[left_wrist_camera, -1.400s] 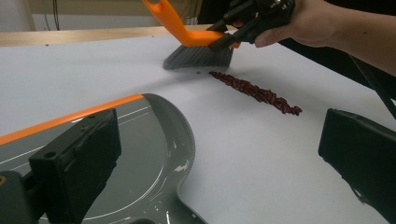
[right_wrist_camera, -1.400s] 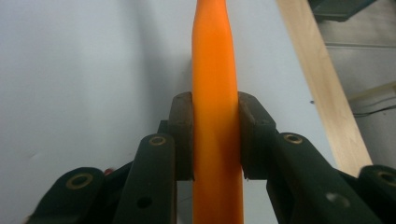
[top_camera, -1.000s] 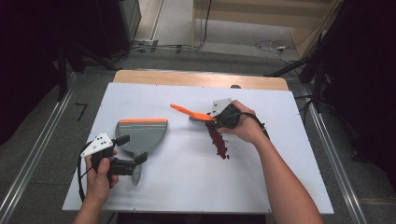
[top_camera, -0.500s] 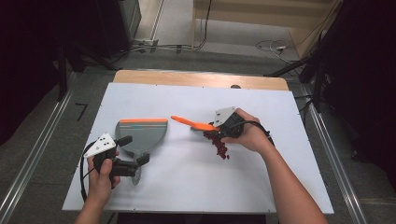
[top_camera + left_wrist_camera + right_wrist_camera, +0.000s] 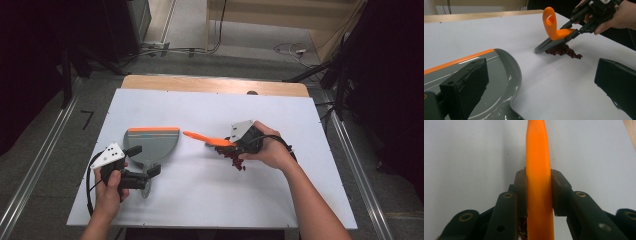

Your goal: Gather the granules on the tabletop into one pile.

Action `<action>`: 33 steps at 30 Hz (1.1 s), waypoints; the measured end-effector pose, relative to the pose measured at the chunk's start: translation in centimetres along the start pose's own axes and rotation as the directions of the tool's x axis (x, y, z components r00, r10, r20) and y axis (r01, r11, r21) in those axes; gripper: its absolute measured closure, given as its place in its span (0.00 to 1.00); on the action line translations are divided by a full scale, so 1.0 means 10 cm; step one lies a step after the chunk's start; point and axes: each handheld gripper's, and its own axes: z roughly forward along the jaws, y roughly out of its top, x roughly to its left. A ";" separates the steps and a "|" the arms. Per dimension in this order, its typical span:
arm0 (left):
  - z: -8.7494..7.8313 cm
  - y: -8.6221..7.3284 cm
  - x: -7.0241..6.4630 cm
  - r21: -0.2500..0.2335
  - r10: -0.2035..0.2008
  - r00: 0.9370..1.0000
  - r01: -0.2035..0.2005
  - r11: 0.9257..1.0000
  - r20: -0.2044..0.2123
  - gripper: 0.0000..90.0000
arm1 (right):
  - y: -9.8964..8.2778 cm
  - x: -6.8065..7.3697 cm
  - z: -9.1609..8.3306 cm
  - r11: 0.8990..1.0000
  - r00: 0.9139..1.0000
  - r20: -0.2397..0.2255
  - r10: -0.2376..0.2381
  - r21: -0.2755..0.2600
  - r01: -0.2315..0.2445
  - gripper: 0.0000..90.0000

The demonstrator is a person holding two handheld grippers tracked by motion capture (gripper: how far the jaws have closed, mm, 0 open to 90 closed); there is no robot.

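A grey dustpan [image 5: 152,142] with an orange front lip lies at the left of the white table top. My left gripper [image 5: 144,160] sits at its handle end, jaws wide open and pressing on nothing. In the left gripper view the dustpan [image 5: 496,82] lies under the left jaw. My right gripper [image 5: 227,144] is shut on the handle of an orange brush [image 5: 202,136], which points left. In the right gripper view both pads clamp the brush [image 5: 538,157]. Its grey bristles rest on a small pile of dark red beans [image 5: 235,159], also in the left gripper view [image 5: 564,51].
The white table top [image 5: 200,200] has bare room between dustpan and beans. A wooden strip [image 5: 210,84] runs along its far edge. Metal rails flank both sides, and cables lie on the floor beyond.
My right hand has drawn the brush toward the near side of the table, gathering the beans into a tighter pile. The left gripper and dustpan have stayed put.
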 end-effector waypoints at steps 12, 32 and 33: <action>-0.01 0.00 0.03 -0.008 -0.010 1.000 0.010 1.000 -0.012 0.00 | 0.03 -0.08 -0.26 0.996 0.995 0.050 0.085 -0.025 -0.084 0.77; 0.01 0.00 0.02 0.000 -0.004 1.000 0.004 1.000 -0.015 0.00 | -0.10 0.16 -0.24 0.971 0.950 -0.200 0.240 0.046 -0.235 0.77; 0.01 0.00 0.02 0.000 -0.004 1.000 0.004 1.000 -0.016 0.00 | -0.10 0.13 -0.23 0.970 0.949 -0.202 0.242 0.042 -0.238 0.77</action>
